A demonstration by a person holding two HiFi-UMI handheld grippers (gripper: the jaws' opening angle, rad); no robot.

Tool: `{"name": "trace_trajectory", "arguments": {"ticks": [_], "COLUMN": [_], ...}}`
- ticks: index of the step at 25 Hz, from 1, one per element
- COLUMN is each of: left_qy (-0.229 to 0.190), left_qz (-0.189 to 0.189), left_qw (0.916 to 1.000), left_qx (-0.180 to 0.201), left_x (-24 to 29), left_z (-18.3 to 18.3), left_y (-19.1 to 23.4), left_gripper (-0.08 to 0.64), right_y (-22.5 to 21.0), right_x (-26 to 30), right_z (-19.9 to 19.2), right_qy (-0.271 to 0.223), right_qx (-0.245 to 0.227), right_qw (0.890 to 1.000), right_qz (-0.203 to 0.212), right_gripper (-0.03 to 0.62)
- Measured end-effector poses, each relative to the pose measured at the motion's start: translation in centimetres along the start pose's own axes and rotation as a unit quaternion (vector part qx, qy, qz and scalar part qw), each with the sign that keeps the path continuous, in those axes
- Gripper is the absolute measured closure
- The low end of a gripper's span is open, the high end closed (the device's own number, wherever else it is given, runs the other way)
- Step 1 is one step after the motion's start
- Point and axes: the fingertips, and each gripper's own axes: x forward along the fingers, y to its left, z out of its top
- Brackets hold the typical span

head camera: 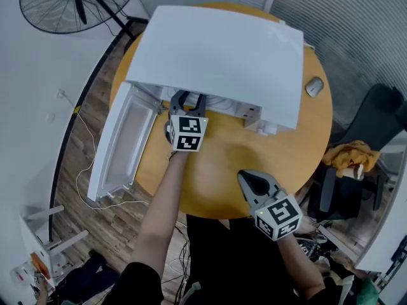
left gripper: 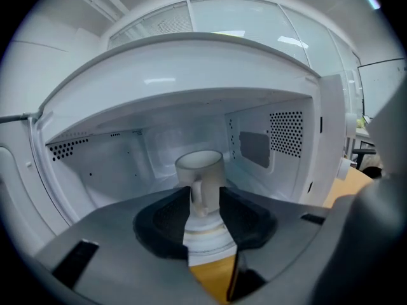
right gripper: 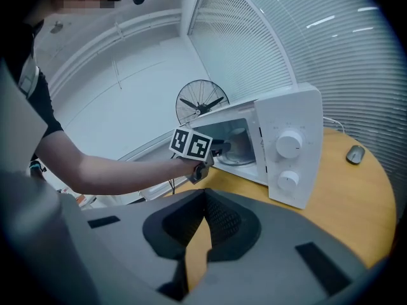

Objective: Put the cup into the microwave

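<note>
White cup (left gripper: 200, 165) stands inside the microwave (left gripper: 191, 68) between the left hand-held gripper's (left gripper: 204, 196) parted jaws; crooked withdrawal could topple it.

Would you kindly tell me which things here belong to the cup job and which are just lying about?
Job: cup, microwave, open door, left gripper.
Lying about: computer mouse, standing fan, office chair, yellow cloth.

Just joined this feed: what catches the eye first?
A white microwave sits on the round table, door swung open to the left in the head view. Inside stands a white cup, its handle between the left gripper's open jaws. The right gripper hovers shut over the table's near edge.
</note>
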Motion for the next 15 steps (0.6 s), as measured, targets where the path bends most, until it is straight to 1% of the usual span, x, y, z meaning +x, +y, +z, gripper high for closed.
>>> {"name": "trace_trajectory", "arguments": {"ticks": [4,9,13,15], "left_qy": [0.001,0.006,0.0,-0.012], "left_qz": [-0.001,-0.013,-0.019,-0.021], "left_qw": [1.0,0.9999,0.9998,0.9997], "left_qx": [0.003,0.001,0.004,-0.002], "left_x": [-1.4,-4.1,-7.0,-8.8], "left_z": [-0.1,-0.5,-0.1,0.5], "left_y": [-0.6,-1.7,-2.2,-2.4], "left_gripper": [0.436,0.436,0.436,0.436], "right_y": [0.3,1.5,2.6,3.4], "right_x": [-0.6,-1.2,-1.6,-1.9], "right_z": [0.4,0.9,1.3,1.5], "right_qy": [-0.009,-0.023,-0.035,-0.043], "right_qx": [-0.002,-0.003,-0.006,-0.008], "right_qw": [1.0,1.0,0.999,0.999], "right_qz": [-0.005,-0.005,-0.009,-0.013], "right_gripper": [0.583,0.583,0.583,0.583]}}
